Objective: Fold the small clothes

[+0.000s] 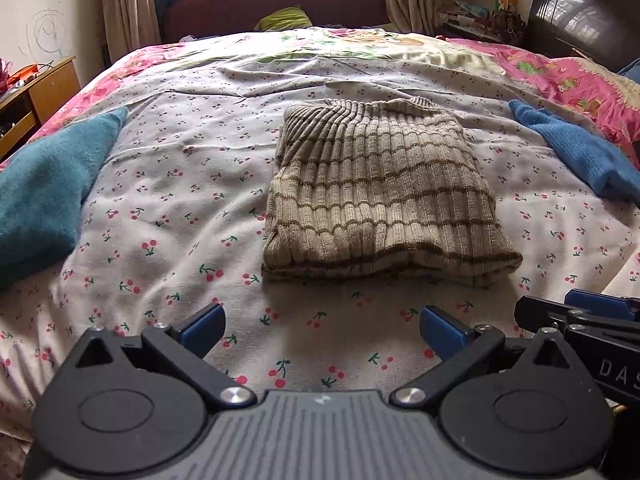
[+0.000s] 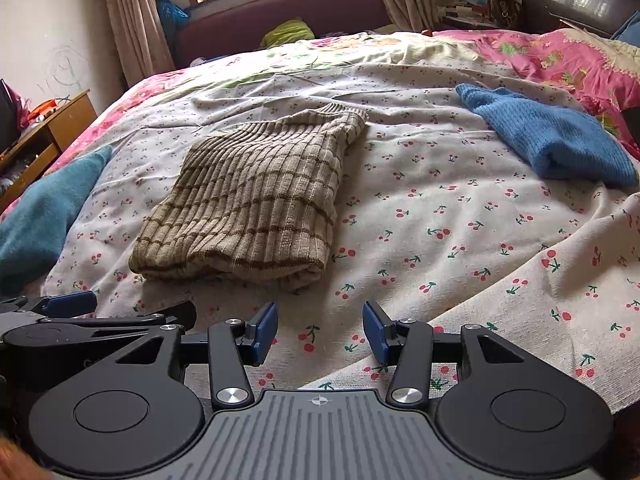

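Note:
A beige ribbed sweater with brown stripes [image 1: 380,192] [image 2: 256,204] lies folded into a compact rectangle on the cherry-print sheet [image 1: 168,200] [image 2: 440,216]. My left gripper [image 1: 322,330] hovers open just short of the sweater's near edge, with only sheet between its blue pads. To its right, my right gripper [image 2: 320,332] is also open with nothing in it, short of the sweater's near right corner. Each gripper shows at the edge of the other's view.
A teal cloth [image 1: 48,192] [image 2: 44,212] lies at the bed's left and a folded blue knit [image 1: 580,152] [image 2: 552,140] at its right. A pink floral quilt [image 1: 572,76], a dark red headboard [image 1: 280,4] and a wooden side table [image 1: 36,96] surround the area.

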{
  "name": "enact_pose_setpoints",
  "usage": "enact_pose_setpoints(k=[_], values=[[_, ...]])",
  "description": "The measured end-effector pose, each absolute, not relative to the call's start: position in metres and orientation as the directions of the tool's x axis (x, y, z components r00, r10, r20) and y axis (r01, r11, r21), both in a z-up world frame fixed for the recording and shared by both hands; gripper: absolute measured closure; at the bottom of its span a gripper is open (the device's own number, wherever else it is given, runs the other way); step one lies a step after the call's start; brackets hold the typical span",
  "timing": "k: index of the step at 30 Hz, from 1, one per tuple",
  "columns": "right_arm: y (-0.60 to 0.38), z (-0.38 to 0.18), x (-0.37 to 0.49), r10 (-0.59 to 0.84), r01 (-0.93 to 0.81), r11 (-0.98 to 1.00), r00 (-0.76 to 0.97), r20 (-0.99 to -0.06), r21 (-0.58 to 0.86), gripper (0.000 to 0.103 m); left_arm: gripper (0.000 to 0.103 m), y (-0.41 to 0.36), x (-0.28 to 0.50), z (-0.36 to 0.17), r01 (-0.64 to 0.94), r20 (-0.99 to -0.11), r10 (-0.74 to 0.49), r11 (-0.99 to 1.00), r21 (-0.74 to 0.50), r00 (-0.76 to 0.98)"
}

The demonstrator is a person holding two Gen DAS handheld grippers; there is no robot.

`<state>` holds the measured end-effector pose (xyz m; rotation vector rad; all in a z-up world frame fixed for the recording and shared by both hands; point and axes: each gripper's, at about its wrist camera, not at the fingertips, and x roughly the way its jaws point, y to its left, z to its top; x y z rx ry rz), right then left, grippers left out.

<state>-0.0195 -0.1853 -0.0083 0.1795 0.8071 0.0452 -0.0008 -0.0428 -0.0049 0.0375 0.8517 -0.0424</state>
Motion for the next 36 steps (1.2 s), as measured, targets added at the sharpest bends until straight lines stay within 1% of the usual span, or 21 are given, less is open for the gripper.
enact_pose_setpoints(k=[17,19,27,36], values=[[-0.1854,-0.0105,-0.0196,0.108,0.033,0.983,0.688,-0.718,0.179,0.054,0.0,-0.0402,-0.0002,-0.0095,0.05,-0.774,-0.034,0.999,-0.004,0.632],[-0.1857,-0.0123,-0.02,0.104,0.037,0.983,0.687,-0.72,0.177,0.051,0.0,-0.0389,0.0003,-0.0101,0.048,-0.778,-0.039,0.999,-0.011,0.627],[-0.187,-0.0149,-0.0196,0.105,0.037,0.983,0.683,-0.723,0.177,0.047,0.0,-0.0367,0.0006,-0.0125,0.044,-0.789,-0.044,0.999,-0.021,0.613],[-0.1845,-0.0144,-0.0198,0.06,0.052,0.99,0.687,-0.724,0.131,0.038,0.0,-0.0363,0.0009,-0.0138,0.042,-0.791,-0.041,0.999,-0.02,0.61]])
